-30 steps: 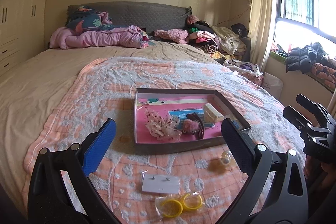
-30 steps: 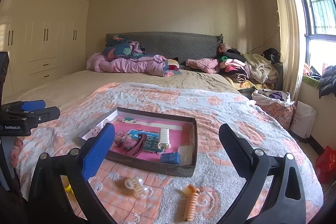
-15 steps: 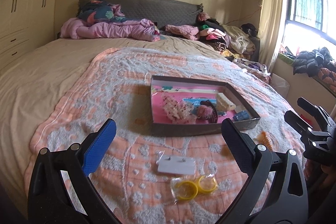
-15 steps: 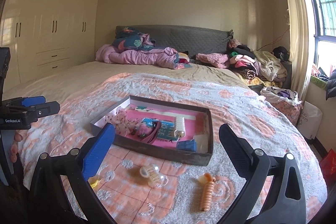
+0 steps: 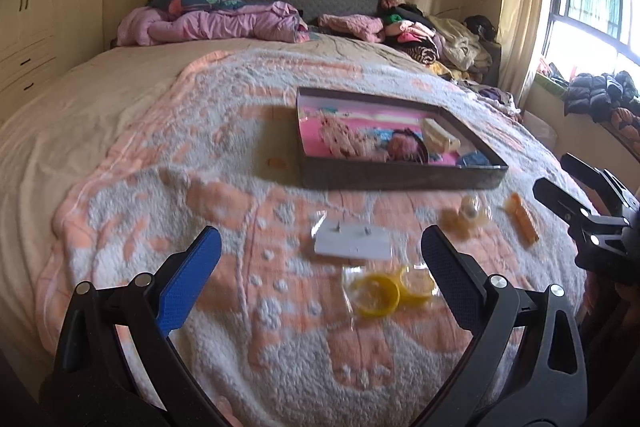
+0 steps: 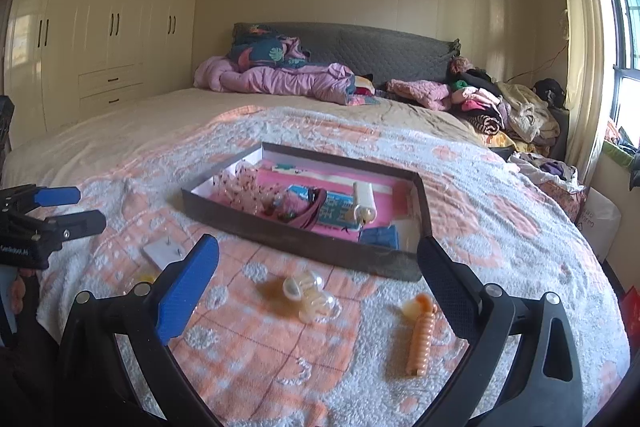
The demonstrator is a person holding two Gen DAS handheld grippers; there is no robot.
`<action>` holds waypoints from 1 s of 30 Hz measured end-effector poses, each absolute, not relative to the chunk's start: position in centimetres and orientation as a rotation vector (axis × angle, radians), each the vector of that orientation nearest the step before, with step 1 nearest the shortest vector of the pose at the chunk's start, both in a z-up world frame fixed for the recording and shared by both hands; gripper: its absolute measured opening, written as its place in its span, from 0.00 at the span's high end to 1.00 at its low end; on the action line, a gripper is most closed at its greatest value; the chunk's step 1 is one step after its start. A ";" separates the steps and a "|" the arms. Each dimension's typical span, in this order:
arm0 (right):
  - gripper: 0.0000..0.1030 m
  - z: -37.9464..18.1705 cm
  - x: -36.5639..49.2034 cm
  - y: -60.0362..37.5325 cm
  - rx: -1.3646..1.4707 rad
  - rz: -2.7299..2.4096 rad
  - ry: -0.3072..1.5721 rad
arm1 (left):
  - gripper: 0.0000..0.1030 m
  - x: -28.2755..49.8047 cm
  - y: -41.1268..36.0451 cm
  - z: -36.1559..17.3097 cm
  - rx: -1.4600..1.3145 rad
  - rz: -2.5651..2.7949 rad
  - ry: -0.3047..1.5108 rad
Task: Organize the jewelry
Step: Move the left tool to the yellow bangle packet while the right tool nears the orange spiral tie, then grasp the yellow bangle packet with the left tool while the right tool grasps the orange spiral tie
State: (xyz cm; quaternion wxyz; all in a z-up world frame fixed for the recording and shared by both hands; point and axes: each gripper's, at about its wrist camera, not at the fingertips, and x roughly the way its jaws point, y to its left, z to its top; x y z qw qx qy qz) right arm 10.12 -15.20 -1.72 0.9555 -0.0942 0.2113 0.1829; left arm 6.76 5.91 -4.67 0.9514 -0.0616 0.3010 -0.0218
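Both the left gripper (image 5: 320, 263) and the right gripper (image 6: 318, 275) hover wide apart and empty over the blanket (image 5: 132, 211), likely choosing a pick. The loose pieces lie just before the dark tray (image 6: 304, 239), probably bound for it: earring card (image 5: 352, 243), yellow rings (image 5: 378, 293), pearl clip (image 6: 310, 297), orange spiral tie (image 6: 420, 339).

Bare blanket (image 5: 132, 187) lies left of the tray (image 5: 392, 179). Near its front wall, a white card (image 5: 352, 245), yellow rings (image 5: 378, 295), a pearl clip (image 6: 310, 297) and an orange coil (image 6: 420, 339) obstruct. Clothes (image 6: 492, 107) block the far right.
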 end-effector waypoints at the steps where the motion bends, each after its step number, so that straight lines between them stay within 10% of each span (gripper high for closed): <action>1: 0.06 -1.9 10.1 -15.2 -0.194 0.371 0.434 | 0.11 6.7 5.8 -4.8 -0.125 -0.048 0.615; 30: 0.06 -6.9 13.1 -20.8 -0.138 0.207 0.590 | 0.11 9.5 0.1 -9.5 -0.076 -0.161 0.767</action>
